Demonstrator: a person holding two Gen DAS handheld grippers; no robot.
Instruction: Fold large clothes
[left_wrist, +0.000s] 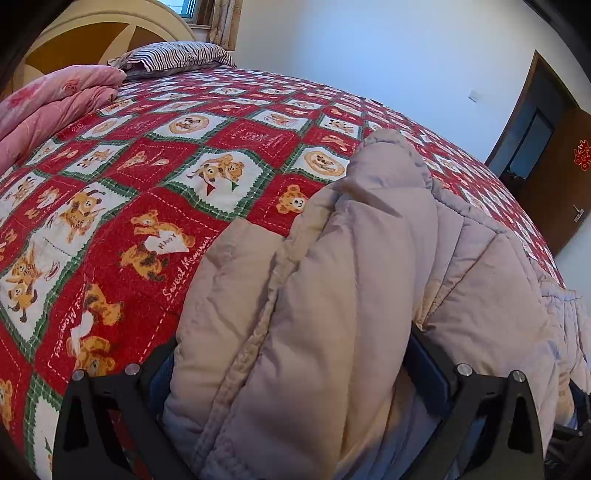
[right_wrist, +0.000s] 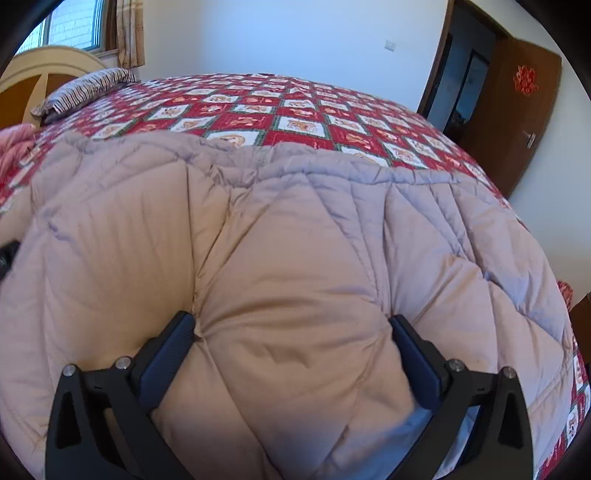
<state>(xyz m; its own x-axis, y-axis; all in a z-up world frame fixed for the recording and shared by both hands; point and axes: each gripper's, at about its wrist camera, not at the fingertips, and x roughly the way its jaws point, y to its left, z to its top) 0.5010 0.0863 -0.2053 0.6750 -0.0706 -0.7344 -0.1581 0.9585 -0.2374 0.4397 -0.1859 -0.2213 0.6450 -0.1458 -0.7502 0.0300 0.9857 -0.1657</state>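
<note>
Gripping one coat (right_wrist: 295, 258), two grippers.

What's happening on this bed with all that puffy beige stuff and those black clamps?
A person holding a claw in each hand is folding a big padded beige coat on a bed with a red teddy-bear quilt. The left claw has a thick bunch of the coat between its fingers, with a fold standing up in front of it. The right claw straddles a puffy panel of the same coat, which lies spread across the bed. A pink blanket and striped pillow sit near the headboard.
</note>
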